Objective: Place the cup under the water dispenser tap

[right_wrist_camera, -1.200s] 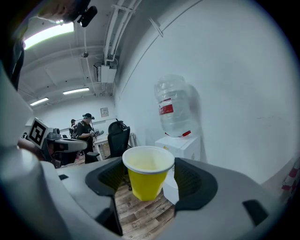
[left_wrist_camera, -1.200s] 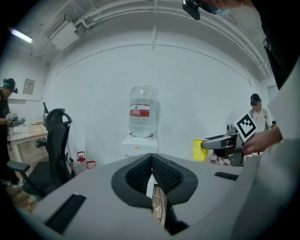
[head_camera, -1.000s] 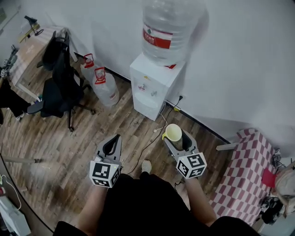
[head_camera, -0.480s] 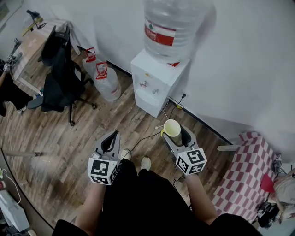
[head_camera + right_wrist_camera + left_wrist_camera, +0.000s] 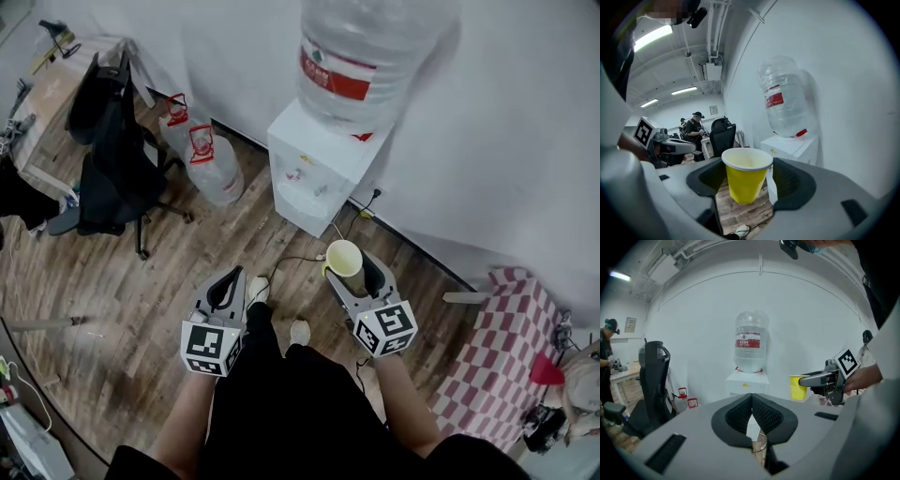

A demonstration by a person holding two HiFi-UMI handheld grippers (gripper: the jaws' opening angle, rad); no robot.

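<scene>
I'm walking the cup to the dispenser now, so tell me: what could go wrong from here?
The right gripper holds the yellow paper cup between jaws that have just been closing; more squeeze may crumple it. A loose cable trails in front of the water dispenser and is a likely trip hazard on the approach.

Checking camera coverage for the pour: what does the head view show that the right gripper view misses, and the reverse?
Head view only: the taps on the water dispenser and the red-checked cloth at the right. Right gripper view only: ceiling lights and pipes overhead. Both: the yellow cup, the dispenser's top with its bottle, the black office chair and the left gripper.
</scene>
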